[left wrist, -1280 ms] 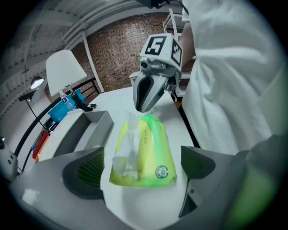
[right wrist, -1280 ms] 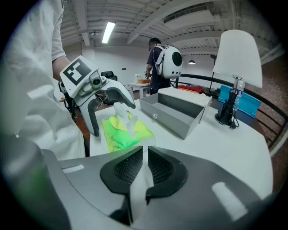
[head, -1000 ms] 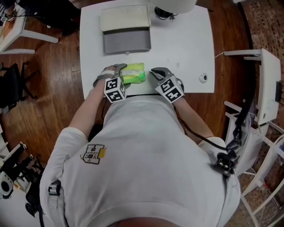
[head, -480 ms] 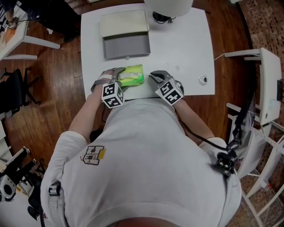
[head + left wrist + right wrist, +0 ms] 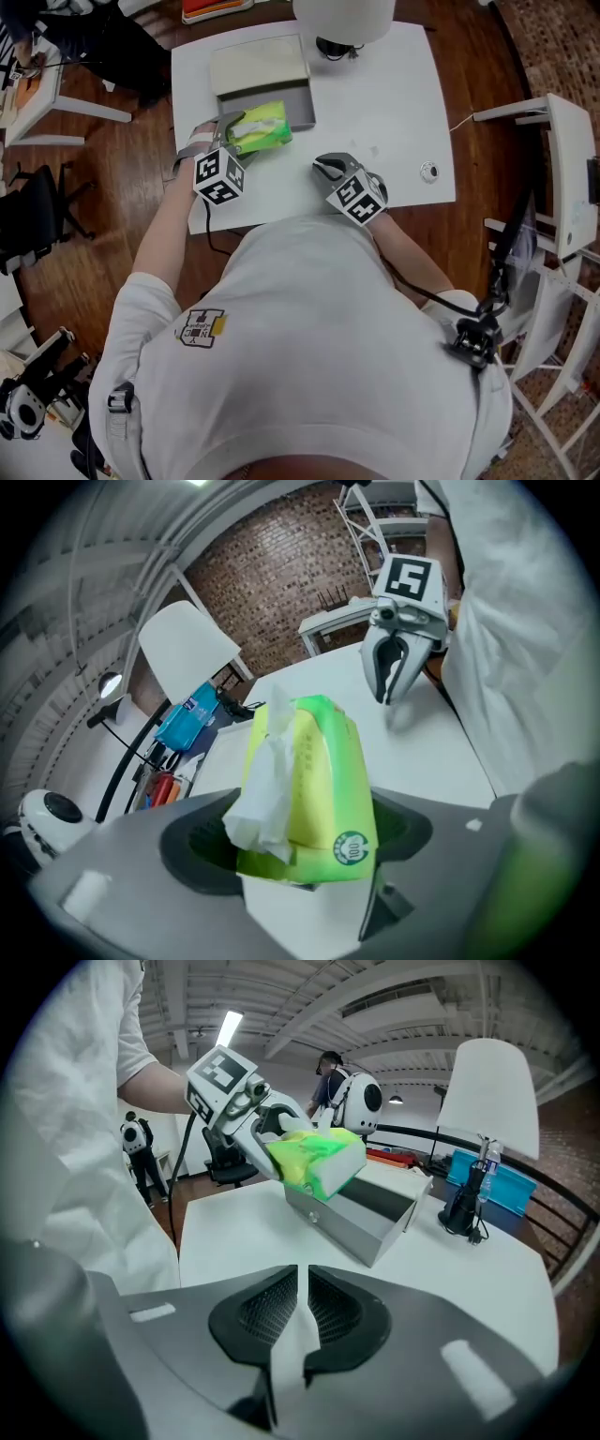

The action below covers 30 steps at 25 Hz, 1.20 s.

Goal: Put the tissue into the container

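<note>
tissue pack held above container's front wall, long axis crosswise, pointing right | left gripper clamps its left end | right gripper closed, empty, near table front | lamp behind container

Probably a robotics lab, brick wall, exposed ceiling beams, white worktable.

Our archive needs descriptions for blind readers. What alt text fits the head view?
Seen from above, a person's left gripper holds a green tissue pack above the front edge of an open grey container on a white table. The right gripper, shut and empty, is nearer the person.
</note>
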Available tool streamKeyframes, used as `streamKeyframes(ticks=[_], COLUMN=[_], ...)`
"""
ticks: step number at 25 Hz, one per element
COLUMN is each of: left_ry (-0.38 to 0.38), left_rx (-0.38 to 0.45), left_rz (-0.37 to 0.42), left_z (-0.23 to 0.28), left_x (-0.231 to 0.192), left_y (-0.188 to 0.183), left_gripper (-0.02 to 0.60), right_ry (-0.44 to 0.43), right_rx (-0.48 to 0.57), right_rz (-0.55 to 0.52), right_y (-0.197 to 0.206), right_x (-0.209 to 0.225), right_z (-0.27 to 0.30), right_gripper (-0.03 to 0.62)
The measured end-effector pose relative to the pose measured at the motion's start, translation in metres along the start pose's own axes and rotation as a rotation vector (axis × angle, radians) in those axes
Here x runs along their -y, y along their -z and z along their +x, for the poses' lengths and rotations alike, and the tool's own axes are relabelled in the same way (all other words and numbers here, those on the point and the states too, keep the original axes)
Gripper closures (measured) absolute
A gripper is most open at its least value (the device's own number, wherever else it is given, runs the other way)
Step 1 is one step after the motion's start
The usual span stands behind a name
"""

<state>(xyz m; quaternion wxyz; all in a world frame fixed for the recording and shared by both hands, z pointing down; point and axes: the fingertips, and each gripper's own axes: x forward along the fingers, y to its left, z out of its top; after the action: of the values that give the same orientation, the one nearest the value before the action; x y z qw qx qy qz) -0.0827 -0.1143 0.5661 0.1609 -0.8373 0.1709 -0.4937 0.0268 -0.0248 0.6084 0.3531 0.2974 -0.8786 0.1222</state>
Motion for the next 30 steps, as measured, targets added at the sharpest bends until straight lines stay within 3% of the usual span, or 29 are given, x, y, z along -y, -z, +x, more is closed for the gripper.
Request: streamKeyframes(ticks=[4,10,15,25,30], left_ry=[0.002,0.08,0.142,0.206,0.232], left_rx=[-0.001,-0.03,-0.032,-0.071,-0.064], left_rz=[0.012,0.008,-0.045,-0.026,0.002], left_z=[0.017,0.051,0.07,0.095,0.1], left_x=[-0.027,-0.032,-0.031,-0.029,-0.025], left_y=[-0.004,0.004,0.012,0.029,0.032], left_gripper=[0.208,0.207,0.212,0.204,0.201], right_ry=[0.026,0.064,0.085,0.093,0.044], right_rx=[0.007,0.012,0.014,0.032,-0.041], right_rz=[0.003,0.011,-0.003,-0.161,-0.299], right_y=[-0.004,-0.01,-0.02,-0.086,-0.104], right_x=[0.008,0.023,0.039,0.078,0.082], right_z=[-0.003,-0.009,-0.009,0.015,0.059], right_gripper=[0.562,0.562,0.562,0.562,0.562])
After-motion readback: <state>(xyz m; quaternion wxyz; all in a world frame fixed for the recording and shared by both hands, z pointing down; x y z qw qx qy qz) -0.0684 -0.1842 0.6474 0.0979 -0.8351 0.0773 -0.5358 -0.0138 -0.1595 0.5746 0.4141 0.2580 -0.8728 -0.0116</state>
